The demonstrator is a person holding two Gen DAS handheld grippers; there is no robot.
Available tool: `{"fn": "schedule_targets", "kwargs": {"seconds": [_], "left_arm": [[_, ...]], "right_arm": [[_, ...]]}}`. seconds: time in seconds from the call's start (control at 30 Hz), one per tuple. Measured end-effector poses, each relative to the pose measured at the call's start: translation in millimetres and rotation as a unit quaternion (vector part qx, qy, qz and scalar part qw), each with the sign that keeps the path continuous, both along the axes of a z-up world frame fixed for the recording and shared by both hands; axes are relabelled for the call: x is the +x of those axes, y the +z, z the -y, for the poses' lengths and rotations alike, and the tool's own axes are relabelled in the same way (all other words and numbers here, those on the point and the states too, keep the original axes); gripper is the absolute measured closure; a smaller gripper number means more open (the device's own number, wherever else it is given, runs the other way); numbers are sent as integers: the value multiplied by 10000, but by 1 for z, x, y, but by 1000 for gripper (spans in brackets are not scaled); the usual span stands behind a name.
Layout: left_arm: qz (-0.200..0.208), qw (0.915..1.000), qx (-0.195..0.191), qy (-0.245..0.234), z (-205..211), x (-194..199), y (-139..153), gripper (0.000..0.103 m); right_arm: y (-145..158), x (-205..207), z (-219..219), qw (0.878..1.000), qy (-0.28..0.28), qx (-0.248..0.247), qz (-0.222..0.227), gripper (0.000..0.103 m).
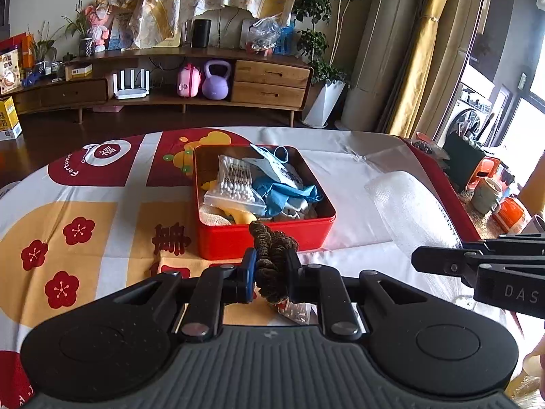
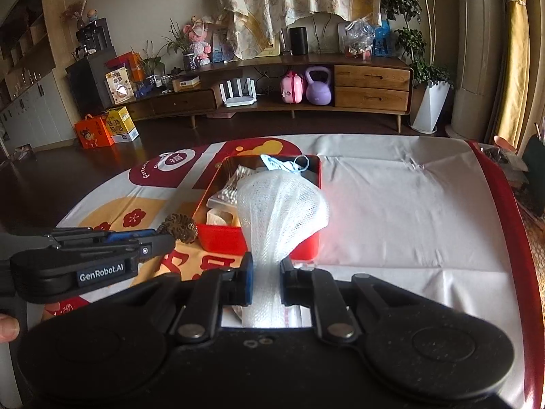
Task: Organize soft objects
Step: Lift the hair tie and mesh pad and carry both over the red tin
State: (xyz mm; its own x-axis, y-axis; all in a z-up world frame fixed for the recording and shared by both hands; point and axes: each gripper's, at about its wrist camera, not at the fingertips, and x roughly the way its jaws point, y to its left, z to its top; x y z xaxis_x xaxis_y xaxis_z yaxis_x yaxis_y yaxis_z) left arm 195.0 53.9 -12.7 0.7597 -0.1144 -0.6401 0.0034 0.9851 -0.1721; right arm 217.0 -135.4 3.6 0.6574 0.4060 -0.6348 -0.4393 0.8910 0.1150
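A red tin box (image 1: 238,237) stands on the patterned tablecloth and holds a bag of cotton swabs (image 1: 233,184), blue gloves (image 1: 287,196) and other soft items. My left gripper (image 1: 270,267) is shut on a brown scrunchie (image 1: 272,248), held just in front of the box's near wall. My right gripper (image 2: 266,276) is shut on a white mesh cloth (image 2: 281,208), held up before the box (image 2: 221,238). The mesh cloth also shows in the left wrist view (image 1: 408,211), and the scrunchie in the right wrist view (image 2: 180,226).
The table's right part is plain white cloth (image 2: 408,204) with a red edge (image 2: 504,197). A small clear packet (image 1: 296,312) lies below the left gripper. A wooden TV console (image 1: 170,81) stands across the room. Cups and clutter (image 1: 487,191) sit beyond the right edge.
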Motion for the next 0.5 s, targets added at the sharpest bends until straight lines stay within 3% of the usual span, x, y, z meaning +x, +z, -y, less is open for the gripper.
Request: {"fn": "schedule_targets", "kwargs": {"seconds": [0.5], "left_arm": [[41,9999,29,90,-19,67,1,86]], "right_arm": [[7,84,-31,9998,94,129,69,90]]}}
